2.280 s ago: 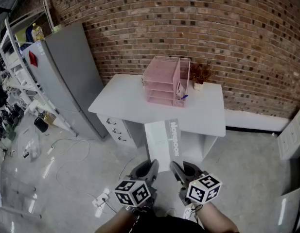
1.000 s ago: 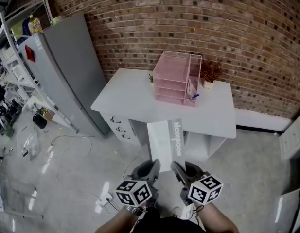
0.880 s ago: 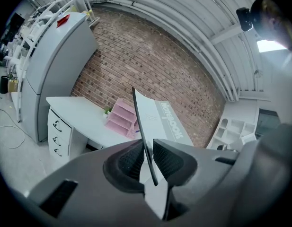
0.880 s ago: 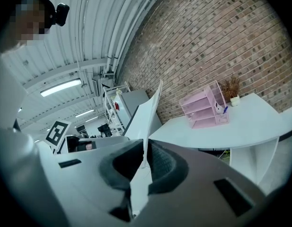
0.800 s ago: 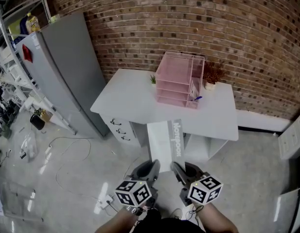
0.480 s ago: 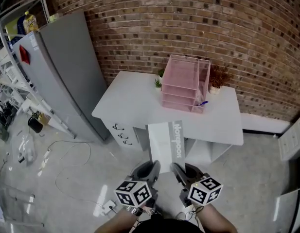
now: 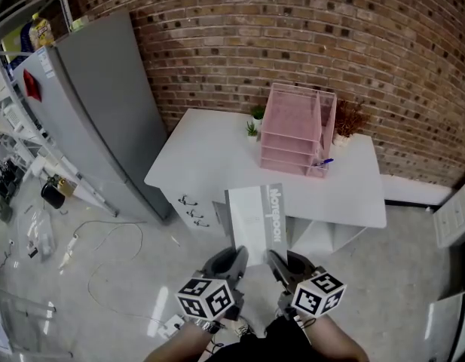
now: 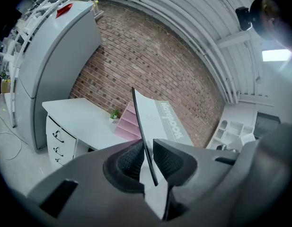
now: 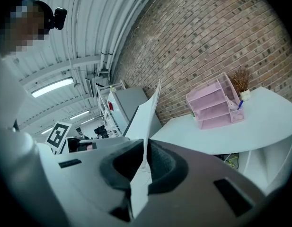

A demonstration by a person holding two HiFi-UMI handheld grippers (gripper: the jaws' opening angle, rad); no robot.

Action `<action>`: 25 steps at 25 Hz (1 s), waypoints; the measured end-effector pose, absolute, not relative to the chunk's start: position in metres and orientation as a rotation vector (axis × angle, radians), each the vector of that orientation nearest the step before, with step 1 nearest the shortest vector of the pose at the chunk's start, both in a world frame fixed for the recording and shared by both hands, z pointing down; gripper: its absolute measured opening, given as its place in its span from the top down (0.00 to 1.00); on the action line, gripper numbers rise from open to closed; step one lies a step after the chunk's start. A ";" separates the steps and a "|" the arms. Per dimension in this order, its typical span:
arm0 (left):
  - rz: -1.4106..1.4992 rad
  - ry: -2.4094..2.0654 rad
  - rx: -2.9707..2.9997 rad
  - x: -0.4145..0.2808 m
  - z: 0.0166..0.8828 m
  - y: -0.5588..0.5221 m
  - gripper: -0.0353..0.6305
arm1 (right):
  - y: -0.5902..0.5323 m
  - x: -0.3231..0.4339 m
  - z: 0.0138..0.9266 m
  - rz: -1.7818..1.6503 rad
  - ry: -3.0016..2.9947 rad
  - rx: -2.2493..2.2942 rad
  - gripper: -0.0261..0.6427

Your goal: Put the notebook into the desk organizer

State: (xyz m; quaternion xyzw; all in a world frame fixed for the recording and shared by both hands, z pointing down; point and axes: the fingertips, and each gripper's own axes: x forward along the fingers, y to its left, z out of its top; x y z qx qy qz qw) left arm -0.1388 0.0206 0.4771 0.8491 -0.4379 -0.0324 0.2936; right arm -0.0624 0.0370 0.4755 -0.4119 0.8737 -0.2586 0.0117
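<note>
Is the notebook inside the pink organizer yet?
Out. The left gripper and right gripper hold the notebook short of the desk bearing the organizer.

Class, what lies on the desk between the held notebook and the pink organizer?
Only bare desk top separates notebook and organizer, in the head view.

White worktop [image 7: 209,157] is standing against the brick wall [image 7: 292,36] and carrying a pink desk organizer [image 7: 292,130] at its rear right. Small green plants [image 7: 252,129] are sitting just left of it, a potted dried plant [image 7: 347,123] just right. Cables [image 7: 104,236] are lying on the floor [image 7: 81,292].
</note>
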 end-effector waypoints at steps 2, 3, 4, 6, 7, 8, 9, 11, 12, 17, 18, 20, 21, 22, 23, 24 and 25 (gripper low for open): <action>-0.085 -1.164 2.256 -0.139 0.479 0.013 0.85 | 0.030 -0.063 0.477 -0.814 2.728 -1.283 0.92; -0.083 -1.163 2.253 -0.139 0.480 0.009 0.85 | 0.025 -0.063 0.478 -0.818 2.729 -1.282 0.92; -0.081 -1.163 2.252 -0.138 0.480 0.005 0.85 | 0.021 -0.062 0.479 -0.822 2.730 -1.280 0.92; -0.077 -1.168 2.250 -0.135 0.482 -0.005 0.85 | 0.009 -0.059 0.481 -0.834 2.730 -1.269 0.92; -0.075 -1.174 2.248 -0.134 0.483 -0.012 0.85 | 0.003 -0.058 0.482 -0.840 2.731 -1.260 0.92; -0.075 -1.180 2.245 -0.133 0.483 -0.019 0.85 | -0.005 -0.056 0.483 -0.845 2.731 -1.249 0.92; -0.075 -1.187 2.242 -0.131 0.483 -0.027 0.85 | -0.014 -0.055 0.483 -0.847 2.733 -1.239 0.92; -0.074 -1.199 2.237 -0.127 0.483 -0.043 0.85 | -0.031 -0.050 0.483 -0.849 2.738 -1.222 0.93; -0.073 -1.204 2.236 -0.124 0.482 -0.052 0.85 | -0.040 -0.047 0.482 -0.852 2.737 -1.213 0.93; -0.062 -1.214 2.232 -0.103 0.483 -0.099 0.85 | -0.088 -0.026 0.484 -0.876 2.711 -1.186 0.93; -0.059 -1.214 2.230 -0.099 0.483 -0.108 0.86 | -0.098 -0.021 0.485 -0.882 2.707 -1.182 0.93; -0.055 -1.212 2.227 -0.089 0.484 -0.127 0.85 | -0.117 -0.012 0.485 -0.891 2.697 -1.181 0.93; -0.054 -1.211 2.228 -0.084 0.484 -0.137 0.85 | -0.126 -0.006 0.486 -0.894 2.692 -1.182 0.93; -0.055 -1.209 2.230 -0.078 0.484 -0.146 0.85 | -0.135 -0.001 0.486 -0.895 2.688 -1.184 0.93; -0.056 -1.207 2.233 -0.072 0.484 -0.154 0.85 | -0.143 0.005 0.486 -0.895 2.685 -1.186 0.94; -0.057 -1.205 2.235 -0.066 0.484 -0.162 0.85 | -0.151 0.011 0.486 -0.895 2.681 -1.188 0.94; -0.058 -1.203 2.235 -0.061 0.485 -0.170 0.85 | -0.159 0.017 0.486 -0.896 2.678 -1.189 0.94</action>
